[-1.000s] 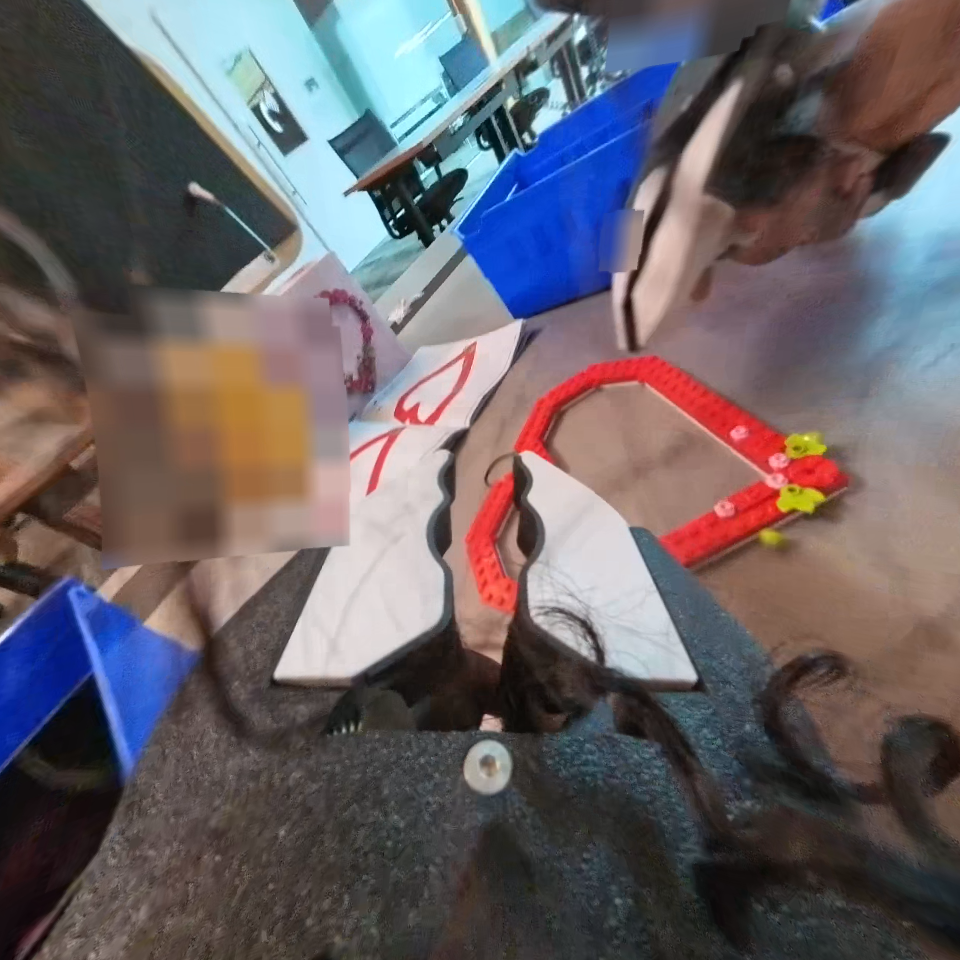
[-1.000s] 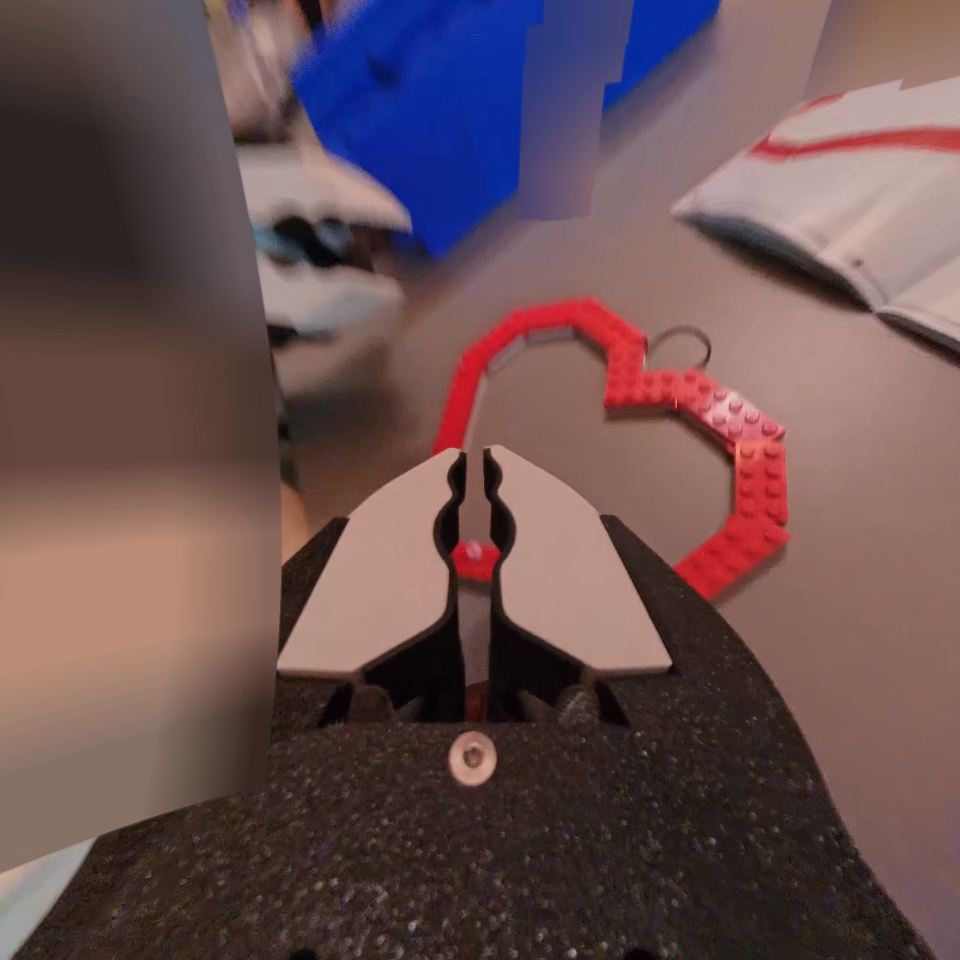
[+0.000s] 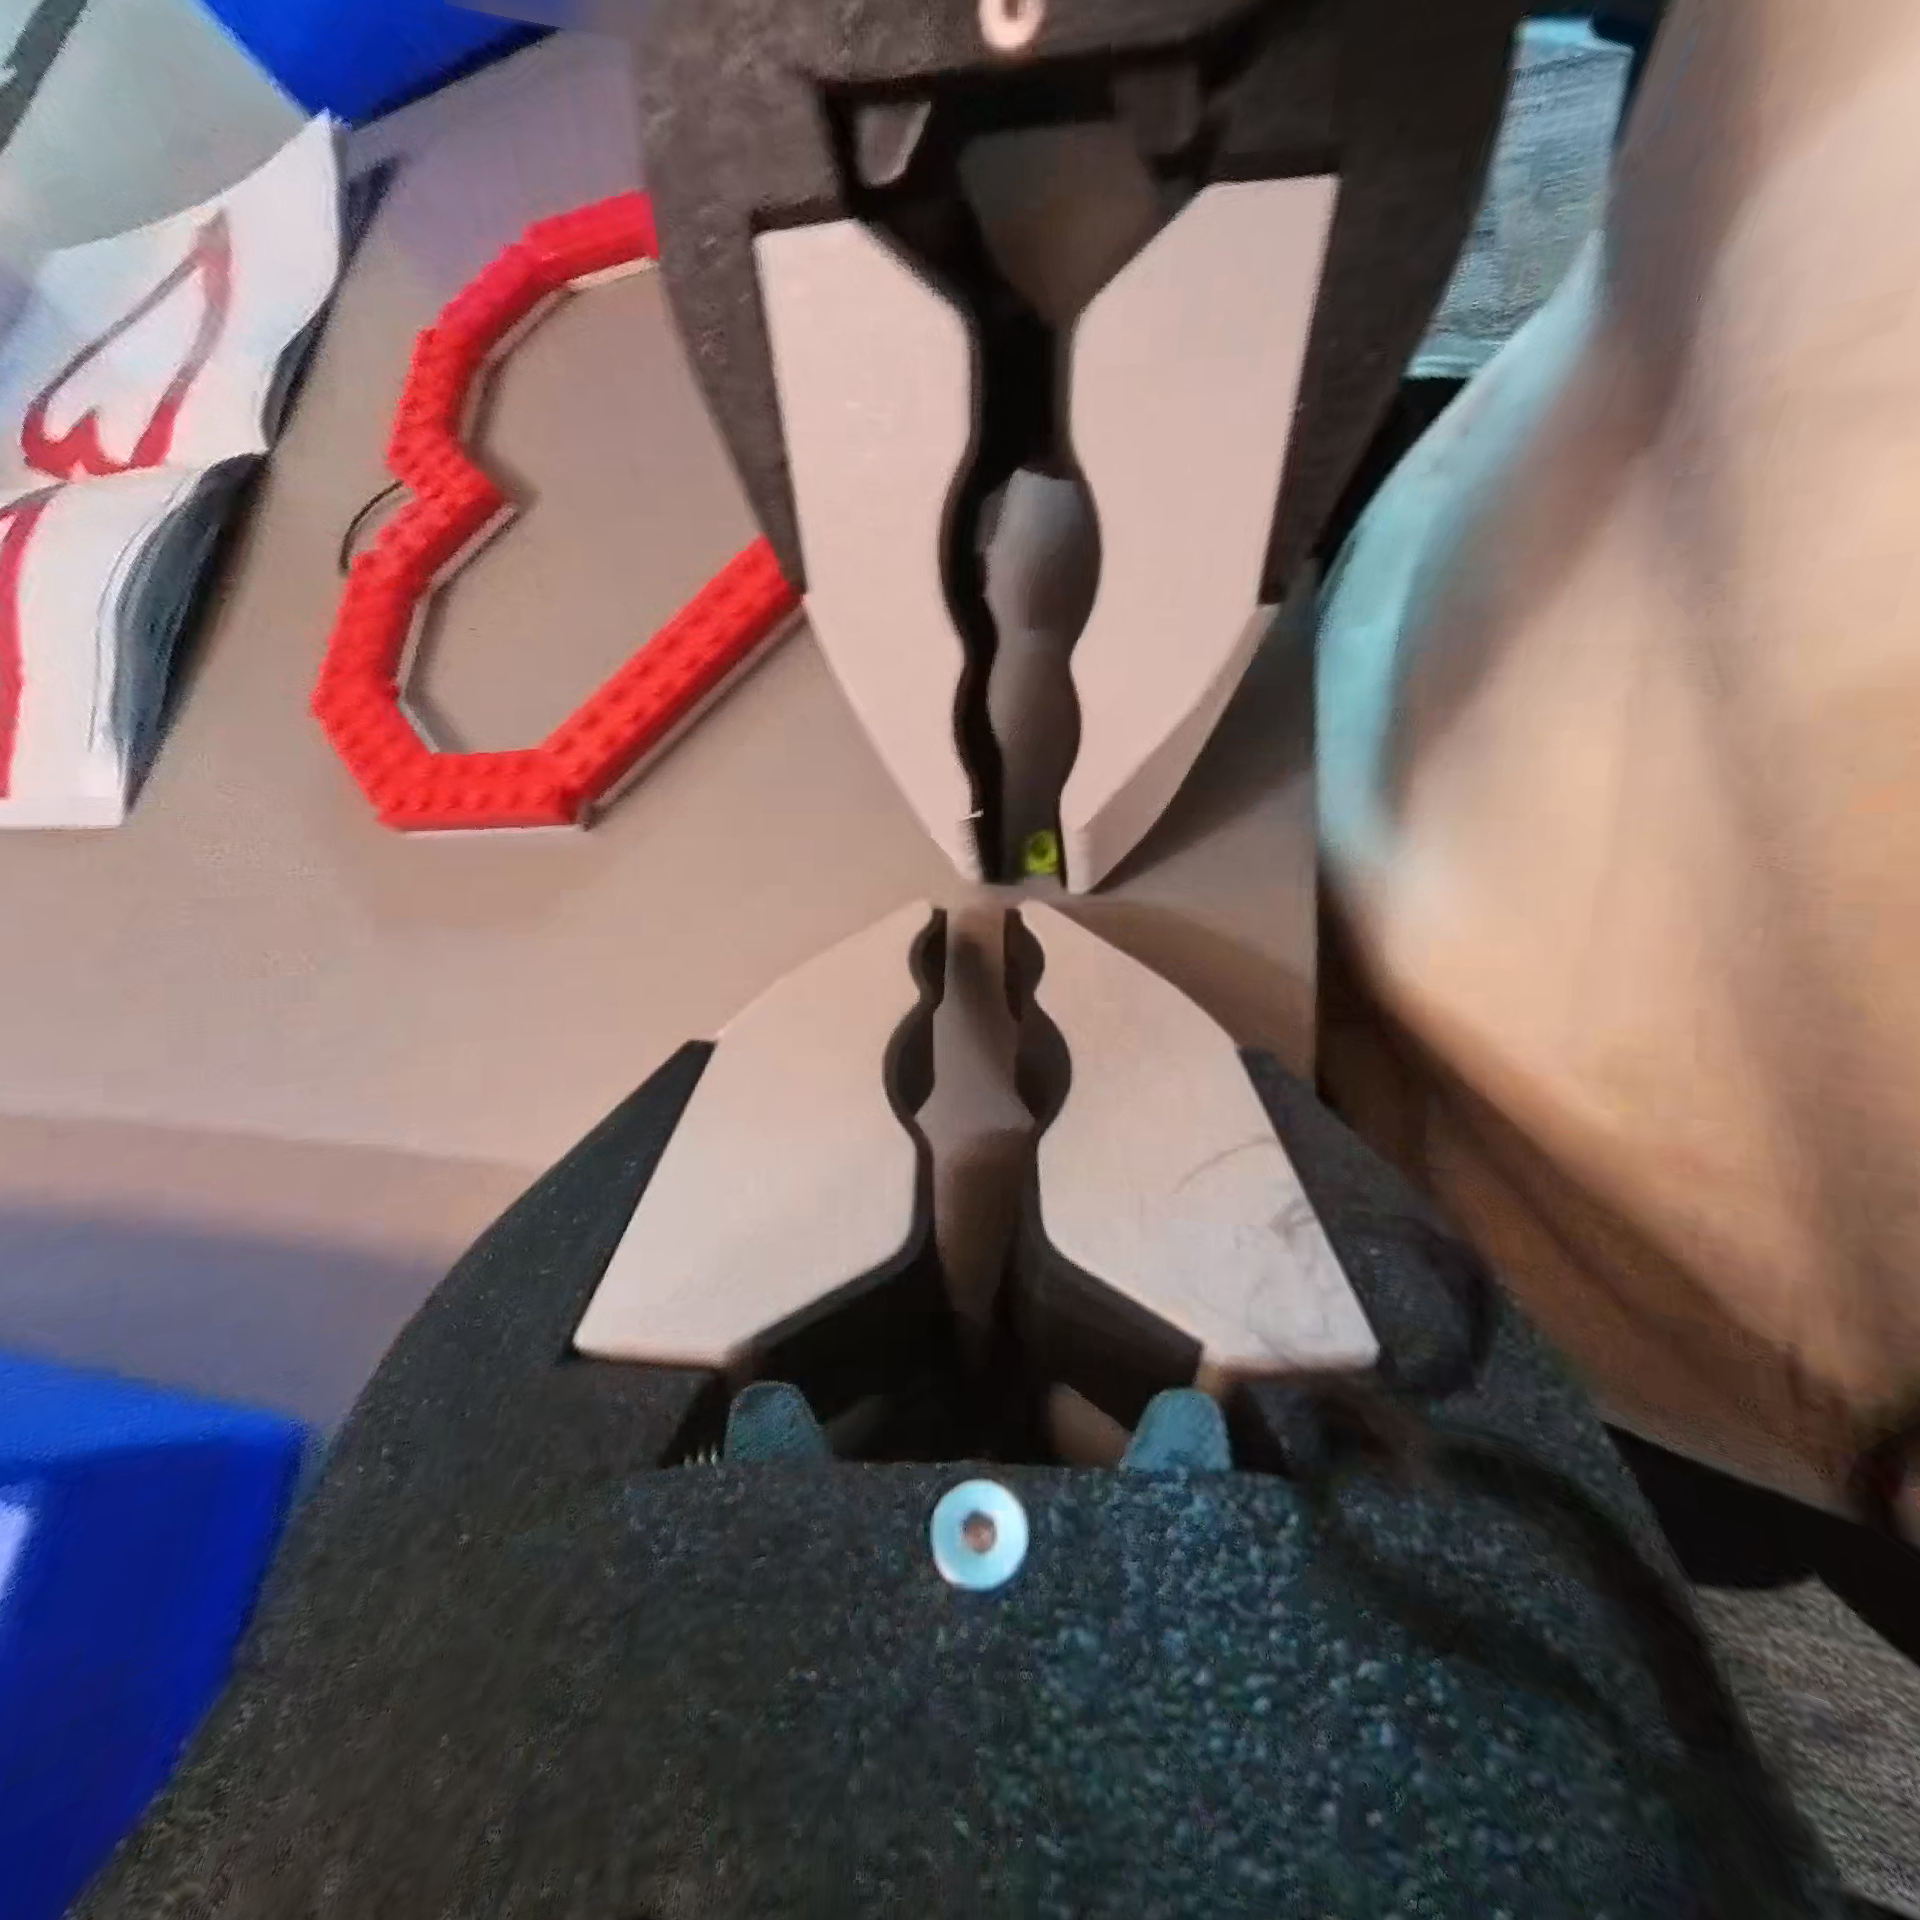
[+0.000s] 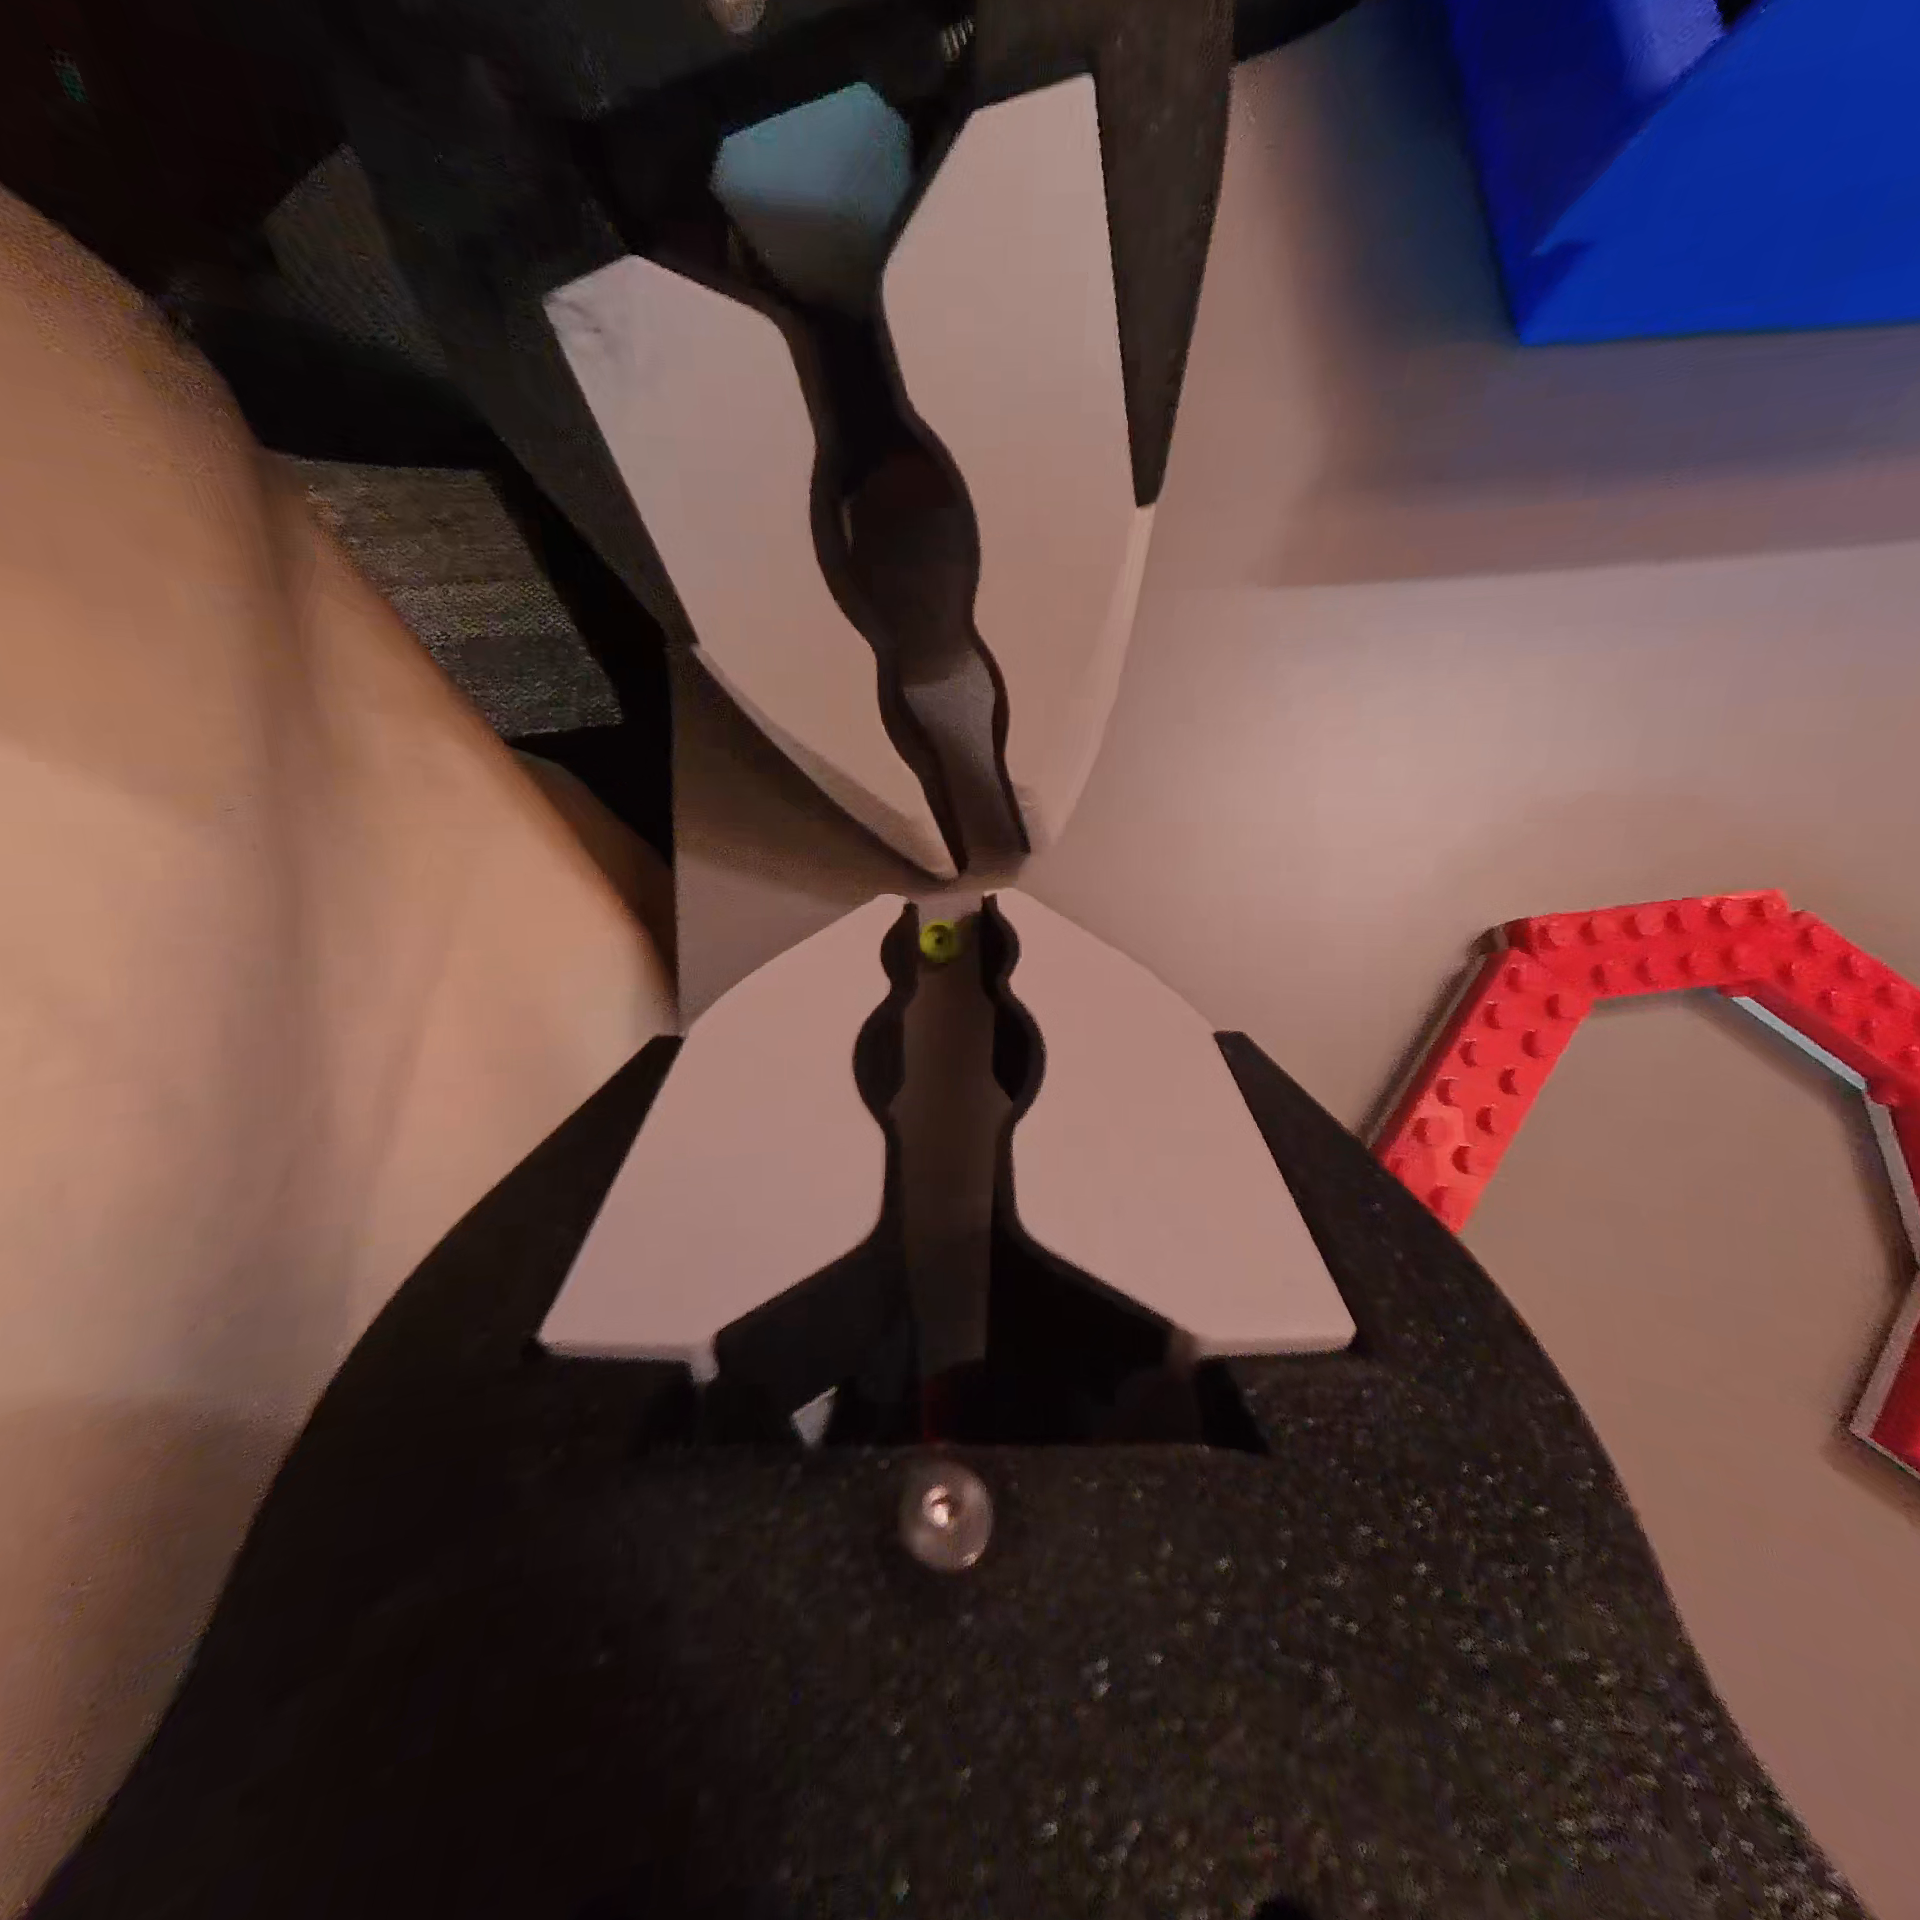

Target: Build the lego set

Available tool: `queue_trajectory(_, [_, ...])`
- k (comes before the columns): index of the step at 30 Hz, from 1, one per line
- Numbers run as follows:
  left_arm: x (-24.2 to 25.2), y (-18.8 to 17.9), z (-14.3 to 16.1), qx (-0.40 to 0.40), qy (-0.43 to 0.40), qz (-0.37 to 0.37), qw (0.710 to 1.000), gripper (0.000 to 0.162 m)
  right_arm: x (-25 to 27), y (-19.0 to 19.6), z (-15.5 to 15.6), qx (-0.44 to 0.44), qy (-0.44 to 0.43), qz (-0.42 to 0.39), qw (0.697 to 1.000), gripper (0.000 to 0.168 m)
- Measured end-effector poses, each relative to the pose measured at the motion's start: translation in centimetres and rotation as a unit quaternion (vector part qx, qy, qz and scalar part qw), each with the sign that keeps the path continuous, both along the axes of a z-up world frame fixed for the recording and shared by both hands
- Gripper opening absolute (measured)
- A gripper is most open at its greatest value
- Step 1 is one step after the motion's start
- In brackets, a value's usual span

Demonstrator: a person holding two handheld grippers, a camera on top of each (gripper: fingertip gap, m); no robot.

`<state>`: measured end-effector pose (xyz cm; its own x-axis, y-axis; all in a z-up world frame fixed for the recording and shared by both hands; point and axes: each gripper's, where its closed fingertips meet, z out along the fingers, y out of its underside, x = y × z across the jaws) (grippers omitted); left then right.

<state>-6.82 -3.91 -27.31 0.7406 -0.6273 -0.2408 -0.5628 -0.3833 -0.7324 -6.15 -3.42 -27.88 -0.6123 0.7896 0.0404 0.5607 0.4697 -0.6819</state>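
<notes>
A second ago my grippers were apart over the red heart frame (image 3: 488, 623); now they meet tip to tip beside it. My right gripper (image 4: 943, 914) pinches a small yellow-green piece (image 4: 938, 940); my left gripper (image 3: 975, 920) is nearly closed, empty. Looks like a handover or regrip before placing it.

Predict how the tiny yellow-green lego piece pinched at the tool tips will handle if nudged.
The tiny yellow-green lego piece looks rigid plastic, so probably stiff and very light. Held only at the right tool tips, it could slip or flick away. It seems roundish, so it may roll.
</notes>
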Motion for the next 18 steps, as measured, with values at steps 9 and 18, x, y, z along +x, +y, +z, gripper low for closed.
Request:
queue_trajectory(9, [-0.5,-0.2,0.3,0.025,0.024,-0.007,0.999,0.012,0.4,2.0,1.8,0.002,0.009,-0.004,1.000,0.016])
queue_trajectory(18, [-0.7,-0.2,0.3,0.028,0.026,-0.009,0.999,0.013,0.8,1.4,0.7,0.040,-0.033,0.015,0.999,0.010])
